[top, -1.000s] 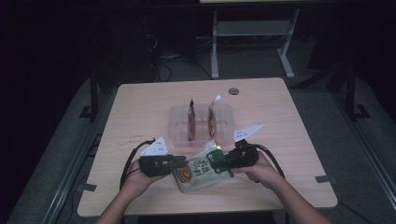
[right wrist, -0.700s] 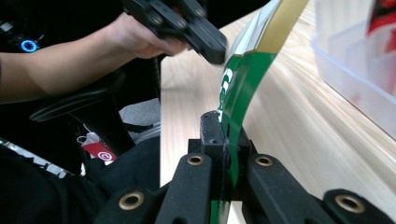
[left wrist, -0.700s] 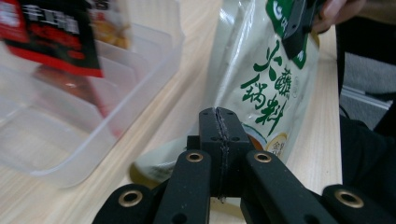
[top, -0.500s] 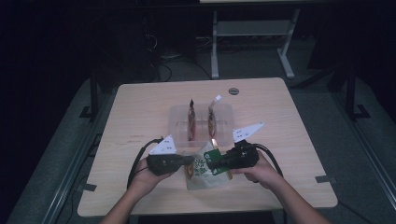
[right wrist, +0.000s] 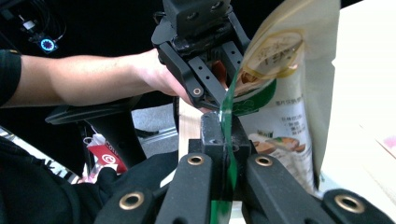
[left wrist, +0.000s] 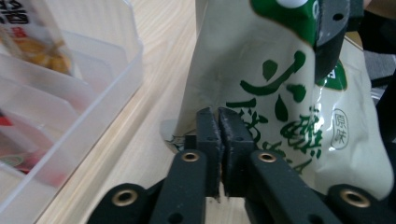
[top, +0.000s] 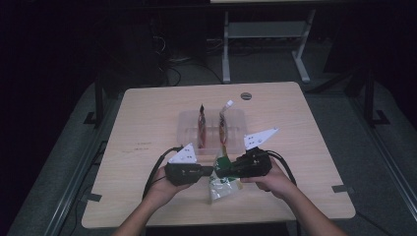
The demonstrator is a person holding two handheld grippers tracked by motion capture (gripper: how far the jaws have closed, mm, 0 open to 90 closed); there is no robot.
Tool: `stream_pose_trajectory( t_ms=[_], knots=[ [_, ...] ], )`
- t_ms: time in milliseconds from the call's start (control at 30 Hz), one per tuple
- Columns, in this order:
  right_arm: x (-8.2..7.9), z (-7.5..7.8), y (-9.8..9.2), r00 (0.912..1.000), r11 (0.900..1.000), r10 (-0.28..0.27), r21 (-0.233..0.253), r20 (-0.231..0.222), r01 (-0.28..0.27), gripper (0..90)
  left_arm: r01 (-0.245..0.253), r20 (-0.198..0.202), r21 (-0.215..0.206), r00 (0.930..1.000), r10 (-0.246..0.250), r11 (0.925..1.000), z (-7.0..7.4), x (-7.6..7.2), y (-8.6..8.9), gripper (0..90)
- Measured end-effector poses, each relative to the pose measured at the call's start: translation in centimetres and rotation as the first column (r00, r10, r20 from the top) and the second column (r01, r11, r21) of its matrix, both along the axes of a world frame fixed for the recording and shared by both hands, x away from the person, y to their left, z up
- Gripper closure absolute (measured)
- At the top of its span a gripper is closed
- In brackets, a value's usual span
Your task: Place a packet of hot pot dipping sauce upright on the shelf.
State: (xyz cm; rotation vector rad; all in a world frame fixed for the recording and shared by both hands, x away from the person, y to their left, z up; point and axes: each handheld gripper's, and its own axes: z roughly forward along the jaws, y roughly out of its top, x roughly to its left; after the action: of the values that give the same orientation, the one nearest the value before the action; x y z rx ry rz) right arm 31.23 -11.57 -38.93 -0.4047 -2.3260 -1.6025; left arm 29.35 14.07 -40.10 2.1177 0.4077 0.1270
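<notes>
Snack pouch: a cream-and-green snack pouch [top: 222, 182] sits at the near edge of the tabletop [top: 147, 123], between the two hands; it stands tilted, its lower end on the wood and its top lifted toward the grippers; green printed characters run across its face in the left gripper view [left wrist: 280, 107].

Left gripper: the left gripper [top: 204, 172] comes in from the person's left; its jaws are pressed together on the pouch's lower side edge, as the left gripper view shows [left wrist: 218, 122]; the left hand [top: 160, 184] wraps the black body.

Right gripper: the right gripper [top: 223, 171] meets the pouch from the other side; its jaws pinch the green top edge, the film running straight up between them in the right gripper view [right wrist: 226, 140]; the right hand [top: 273, 179] holds it just above the tabletop.

Clear tray: a clear plastic tray [top: 236, 118] with dividers lies just beyond the pouch, mid-table; two red-brown packets [top: 201, 125] stand upright in its slots.

Tabletop extras: a small dark round disc [top: 246, 96] rests near the far edge, well apart from the work.
</notes>
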Motion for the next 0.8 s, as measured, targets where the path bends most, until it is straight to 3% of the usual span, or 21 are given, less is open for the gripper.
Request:
stream_pose_trajectory(
  t_ms=[233,400,533,800],
  knots=[
    [0.3,0.5,0.1,0.9998,1.000,-0.014,0.015,0.013,0.014,90.0,-0.030,-0.006,-0.031,0.9995,0.029,0.9991,0.7,-0.3,1.9,72.2],
    [0.8,1.0,0.2,0.9994,0.999,-0.026,0.029,0.021,0.026,90.0,-0.068,-0.007,-0.040,0.9977,0.068,0.9969,1.2,-0.6,4.2,63.0],
    [1.3,1.6,0.4,0.9990,0.999,-0.035,0.038,0.027,0.034,90.0,-0.100,-0.042,-0.046,0.9943,0.098,0.9940,1.0,-0.9,5.9,55.8],
    [3.0,3.0,1.4,0.9971,0.996,-0.053,0.070,0.054,0.050,90.0,-0.125,-0.112,0.004,0.9860,0.124,0.9922,-0.9,-2.3,8.2,37.3]
  ],
)
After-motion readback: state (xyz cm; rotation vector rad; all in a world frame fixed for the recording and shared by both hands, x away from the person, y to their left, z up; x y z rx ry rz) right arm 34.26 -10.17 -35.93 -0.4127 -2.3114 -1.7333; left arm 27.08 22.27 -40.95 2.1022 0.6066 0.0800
